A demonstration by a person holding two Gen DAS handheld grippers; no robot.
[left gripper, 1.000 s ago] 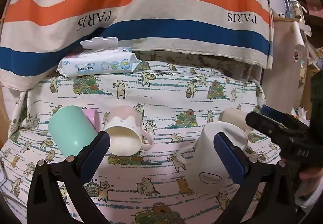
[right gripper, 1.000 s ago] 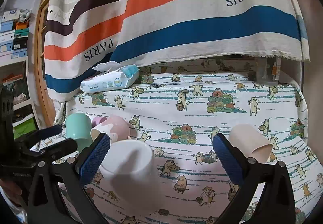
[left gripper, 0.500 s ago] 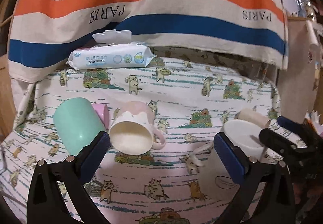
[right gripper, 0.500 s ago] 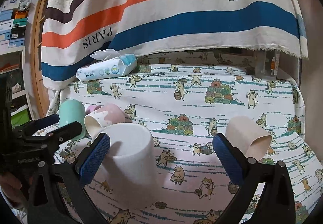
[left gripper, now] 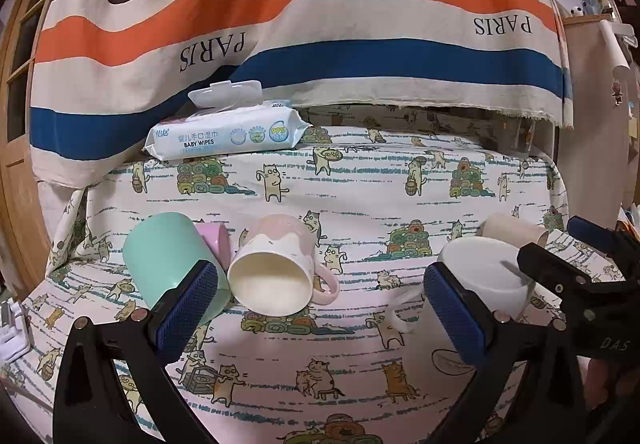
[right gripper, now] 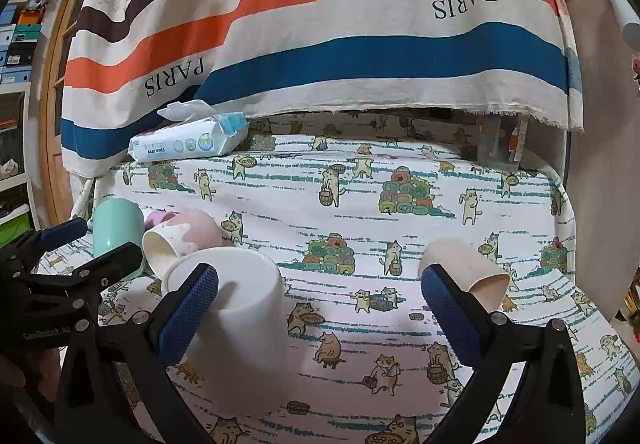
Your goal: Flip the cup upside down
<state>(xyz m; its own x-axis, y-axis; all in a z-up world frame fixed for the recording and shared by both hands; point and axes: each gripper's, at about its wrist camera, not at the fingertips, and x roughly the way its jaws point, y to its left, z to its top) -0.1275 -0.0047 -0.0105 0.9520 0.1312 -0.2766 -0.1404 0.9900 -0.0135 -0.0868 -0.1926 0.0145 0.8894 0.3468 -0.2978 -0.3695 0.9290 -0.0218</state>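
A white mug (right gripper: 240, 320) stands upside down on the cat-print cloth; it also shows in the left wrist view (left gripper: 476, 284) behind my right finger pad, handle to the left. A pink-and-cream mug (left gripper: 276, 268) lies on its side, mouth toward me, next to a mint cup (left gripper: 168, 264) and a small pink cup (left gripper: 216, 240). A beige cup (right gripper: 464, 272) lies on its side at the right. My left gripper (left gripper: 320, 312) is open and empty above the cloth. My right gripper (right gripper: 320, 312) is open and empty, its left pad in front of the white mug.
A pack of baby wipes (left gripper: 228, 132) lies at the back left under a striped hanging cloth (left gripper: 320, 24). A wooden door frame (right gripper: 56, 92) and shelves stand at the left. A beige panel (right gripper: 600, 164) stands at the right.
Both grippers have drawn back and up from the cups. The white mug stays upside down on the cloth.
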